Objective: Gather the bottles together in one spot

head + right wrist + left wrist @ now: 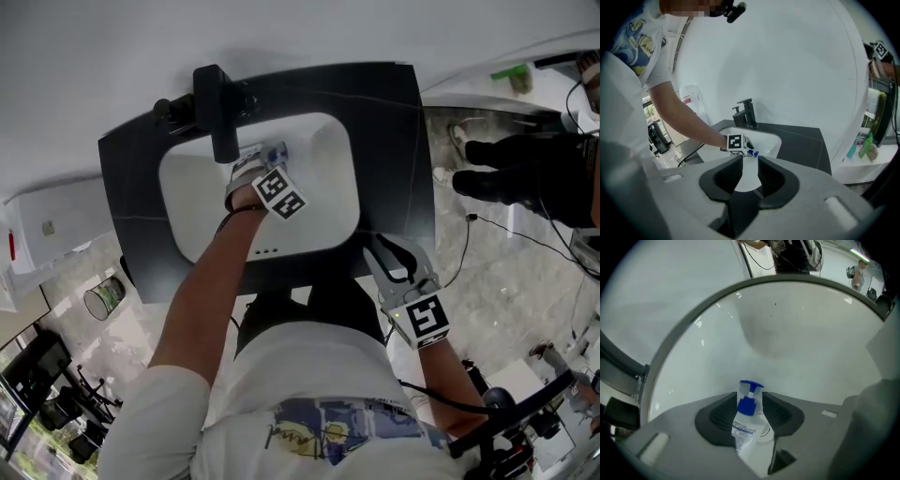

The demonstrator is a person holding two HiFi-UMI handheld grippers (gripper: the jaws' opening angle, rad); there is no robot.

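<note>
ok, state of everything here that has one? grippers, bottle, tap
left gripper: fingers shut on the pump bottle, down in the basin.
right gripper: fingers apart, nothing between them, held back at the counter's front edge.
pump bottle: gripped, blue pump head on.
faucet: no water seen running.
basin: no standing water visible.

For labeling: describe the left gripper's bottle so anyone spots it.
Find the white sink basin in the black countertop. Over it, the left gripper clamps a pale pump bottle. Its blue pump head stands out against the white.
</note>
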